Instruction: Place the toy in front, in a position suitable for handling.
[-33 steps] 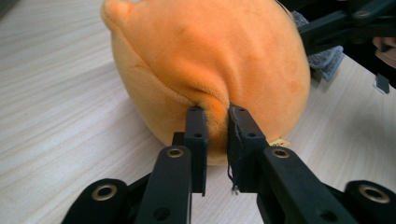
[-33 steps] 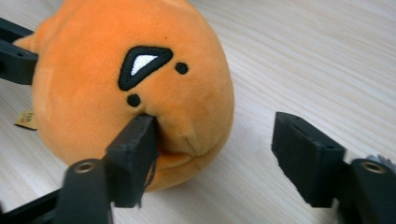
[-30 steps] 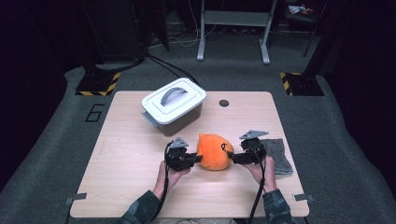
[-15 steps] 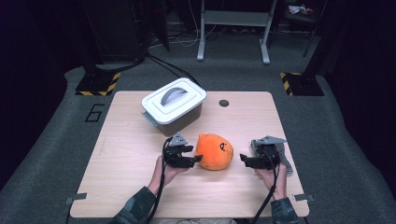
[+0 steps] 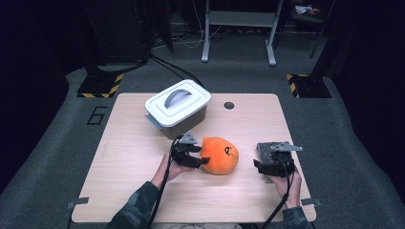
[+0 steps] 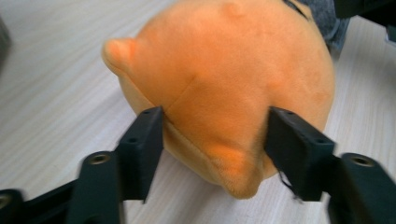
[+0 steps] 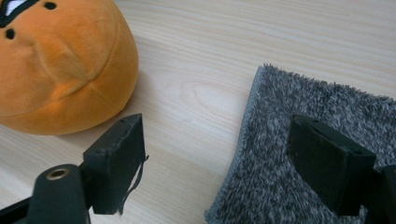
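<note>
Right gripper view: plush face; left gripper view: back.

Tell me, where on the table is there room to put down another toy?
The table is bare along its whole left side, left of the white box and the left tongs. The far right corner, beyond the small dark hole, is free too. The middle is crowded: the orange plush toy sits between both tongs, with the grey cloth under the right tongs.

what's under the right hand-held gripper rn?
A grey fuzzy cloth lies flat on the wooden table. One jaw of the open right hand-held gripper is over it, the other over bare wood. Whatever lies beneath the cloth is covered.
</note>
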The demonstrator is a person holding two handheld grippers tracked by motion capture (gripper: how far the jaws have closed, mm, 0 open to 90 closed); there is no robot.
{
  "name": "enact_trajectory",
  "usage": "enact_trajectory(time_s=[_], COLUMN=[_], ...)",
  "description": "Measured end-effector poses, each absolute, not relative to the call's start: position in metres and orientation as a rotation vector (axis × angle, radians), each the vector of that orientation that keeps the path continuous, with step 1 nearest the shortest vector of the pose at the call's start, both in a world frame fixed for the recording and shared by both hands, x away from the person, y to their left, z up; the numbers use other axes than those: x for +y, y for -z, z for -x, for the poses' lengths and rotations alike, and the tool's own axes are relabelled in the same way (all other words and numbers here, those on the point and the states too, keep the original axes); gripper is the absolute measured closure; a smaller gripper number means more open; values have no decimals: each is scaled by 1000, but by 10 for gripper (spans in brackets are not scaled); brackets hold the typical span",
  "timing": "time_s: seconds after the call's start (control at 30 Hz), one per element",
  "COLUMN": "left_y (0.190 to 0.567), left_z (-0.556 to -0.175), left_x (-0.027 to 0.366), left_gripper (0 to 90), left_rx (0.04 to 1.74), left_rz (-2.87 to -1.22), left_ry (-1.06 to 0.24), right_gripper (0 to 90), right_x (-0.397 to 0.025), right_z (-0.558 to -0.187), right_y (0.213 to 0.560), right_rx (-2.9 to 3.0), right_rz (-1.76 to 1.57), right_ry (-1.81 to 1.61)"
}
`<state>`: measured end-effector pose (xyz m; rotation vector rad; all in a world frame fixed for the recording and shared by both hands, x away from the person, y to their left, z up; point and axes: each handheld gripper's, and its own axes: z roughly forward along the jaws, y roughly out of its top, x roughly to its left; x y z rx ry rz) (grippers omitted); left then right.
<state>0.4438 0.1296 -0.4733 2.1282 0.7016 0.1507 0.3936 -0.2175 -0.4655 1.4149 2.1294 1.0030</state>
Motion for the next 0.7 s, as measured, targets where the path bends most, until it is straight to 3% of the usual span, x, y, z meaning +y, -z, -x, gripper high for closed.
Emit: enact_trajectory(time_s=[0.13,0.23,0.7], left_y=[475,475,477], left_z=[-441,-440,-421], left_x=[127,127,120], left_gripper=[604,701,678], left_rx=[742,778,1007], left_rz=[-2112,-2102,-1966], left_ry=[-118,-120,-131], right_gripper=[192,196,190], right_x=[-220,-220,-234], right_z=[-394,-394,-401], right_y=[468,469,470], right_rx=[2128,2123,2064], right_rz=[-1420,-1423,-1502], right_ry=[-998,-987,-888])
